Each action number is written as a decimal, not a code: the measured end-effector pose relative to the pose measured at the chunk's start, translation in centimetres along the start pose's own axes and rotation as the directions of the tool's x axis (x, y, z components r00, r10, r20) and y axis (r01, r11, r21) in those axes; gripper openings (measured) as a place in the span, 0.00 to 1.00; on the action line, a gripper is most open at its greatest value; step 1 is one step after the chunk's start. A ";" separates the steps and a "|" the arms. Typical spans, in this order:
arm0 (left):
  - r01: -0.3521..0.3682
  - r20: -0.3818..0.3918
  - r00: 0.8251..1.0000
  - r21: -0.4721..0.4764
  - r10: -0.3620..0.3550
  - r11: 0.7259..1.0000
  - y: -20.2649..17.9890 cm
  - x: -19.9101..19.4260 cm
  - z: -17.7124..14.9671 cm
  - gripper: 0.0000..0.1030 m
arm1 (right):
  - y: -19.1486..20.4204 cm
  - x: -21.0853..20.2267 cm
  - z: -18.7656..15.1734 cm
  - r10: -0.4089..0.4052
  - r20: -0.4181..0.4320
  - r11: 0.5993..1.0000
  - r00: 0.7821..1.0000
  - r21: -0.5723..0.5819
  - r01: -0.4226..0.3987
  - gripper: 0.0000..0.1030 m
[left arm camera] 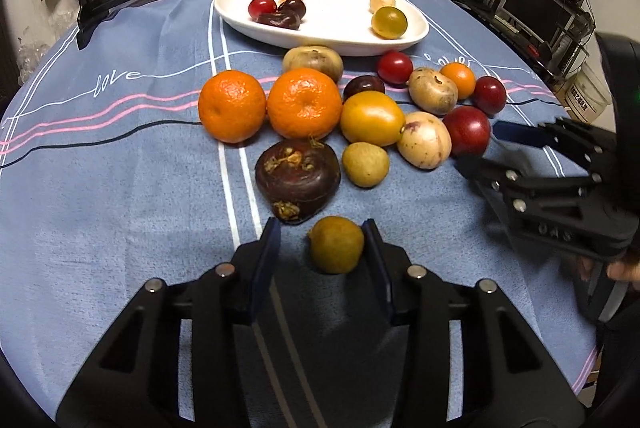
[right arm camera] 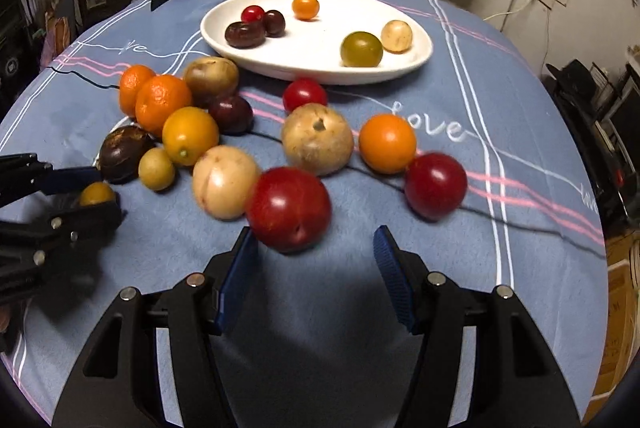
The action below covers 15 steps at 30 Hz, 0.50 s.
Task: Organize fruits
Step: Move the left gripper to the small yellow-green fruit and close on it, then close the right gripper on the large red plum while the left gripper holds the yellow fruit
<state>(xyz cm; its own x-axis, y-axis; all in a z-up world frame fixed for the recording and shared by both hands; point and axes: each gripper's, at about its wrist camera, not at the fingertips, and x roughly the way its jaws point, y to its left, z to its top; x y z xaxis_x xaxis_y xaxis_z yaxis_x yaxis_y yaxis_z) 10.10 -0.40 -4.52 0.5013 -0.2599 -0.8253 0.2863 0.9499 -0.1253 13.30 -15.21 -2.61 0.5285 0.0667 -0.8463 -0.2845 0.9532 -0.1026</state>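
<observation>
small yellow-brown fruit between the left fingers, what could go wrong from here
The small yellow-brown fruit touches only one of the left gripper's fingers, so it may roll away as they close. The right gripper is open just short of the big red fruit, and a nudge could send that into its close neighbours.

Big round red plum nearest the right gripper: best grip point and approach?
Grip the big round red plum across its widest middle, coming steeply from above on the near side. It's smooth and round; the pale fruit crowds its left, so centre the open right gripper first.
</observation>
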 end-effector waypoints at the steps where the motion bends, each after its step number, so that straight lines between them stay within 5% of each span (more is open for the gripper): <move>1: 0.001 0.001 1.000 0.000 -0.001 1.000 0.0 0.0 0.0 0.42 | 0.1 0.1 0.3 -0.004 0.001 1.000 1.000 -0.006 0.004 0.59; 4: 0.002 0.003 1.000 0.001 -0.002 1.000 0.0 0.0 -0.1 0.42 | 0.5 0.6 0.8 -0.011 -0.008 0.999 1.000 -0.033 0.011 0.52; 5: 0.003 0.003 1.000 0.001 -0.003 1.000 0.0 0.0 -0.1 0.42 | 0.5 0.6 0.9 0.016 -0.010 0.999 1.000 -0.029 -0.016 0.41; 12: -0.006 0.004 1.000 0.008 0.006 1.000 -0.2 -0.2 -0.2 0.42 | 0.0 0.0 0.1 0.074 0.013 0.997 0.997 0.035 -0.074 0.40; 15: 0.012 0.003 1.000 0.011 -0.013 1.000 -0.3 -0.4 -0.3 0.32 | -0.1 -0.7 -0.6 0.087 0.026 0.995 0.996 0.048 -0.088 0.40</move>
<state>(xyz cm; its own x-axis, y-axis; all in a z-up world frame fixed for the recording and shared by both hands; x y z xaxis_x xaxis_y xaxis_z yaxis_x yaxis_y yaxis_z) 9.57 -0.52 -4.37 0.5005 -0.2724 -0.8218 0.3016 0.9446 -0.1294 12.52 -15.53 -2.30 0.5219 0.1572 -0.8384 -0.2918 0.9565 -0.0023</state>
